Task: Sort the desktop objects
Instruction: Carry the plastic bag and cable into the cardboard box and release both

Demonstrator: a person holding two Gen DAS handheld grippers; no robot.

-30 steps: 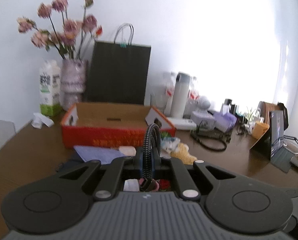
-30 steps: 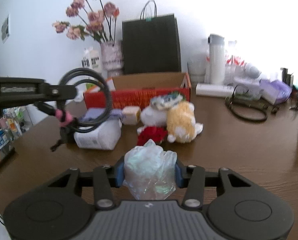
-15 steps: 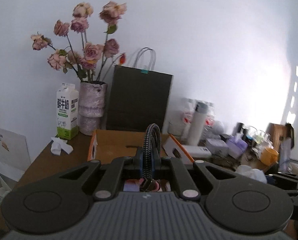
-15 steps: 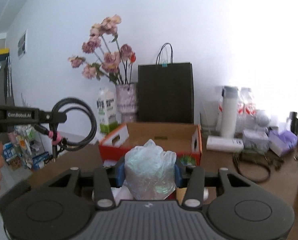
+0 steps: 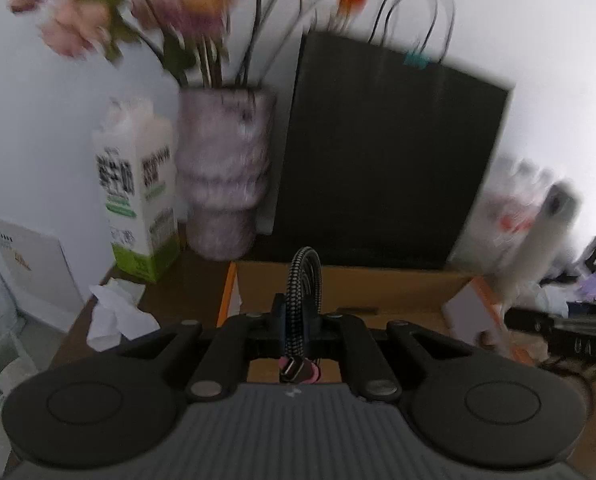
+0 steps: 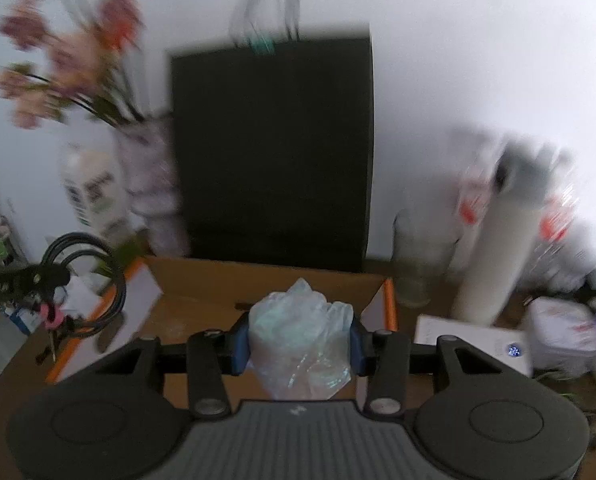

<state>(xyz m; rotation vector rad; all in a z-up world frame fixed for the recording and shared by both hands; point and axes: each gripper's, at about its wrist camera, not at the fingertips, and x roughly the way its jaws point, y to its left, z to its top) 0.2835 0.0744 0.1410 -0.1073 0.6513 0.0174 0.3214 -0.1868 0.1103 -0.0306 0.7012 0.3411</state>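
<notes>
Now over box (image 6: 217, 292): left gripper (image 5: 300, 316) clamps cable (image 5: 304, 280), right gripper (image 6: 300, 344) bag (image 6: 300, 340); release low inside.

Almost nothing here reads cleanly; both my views are smeared. The milk carton (image 5: 137, 200) at far left, beside the vase, carries large dark Chinese characters on its white faces above a green band, but I cannot make out any single character. The white calendar card (image 5: 25, 264) leaning at the left edge has a small line of dark print and an orange mark, unreadable. My other gripper's arm (image 6: 1, 284) shows pale lettering, too blurred to read.
</notes>
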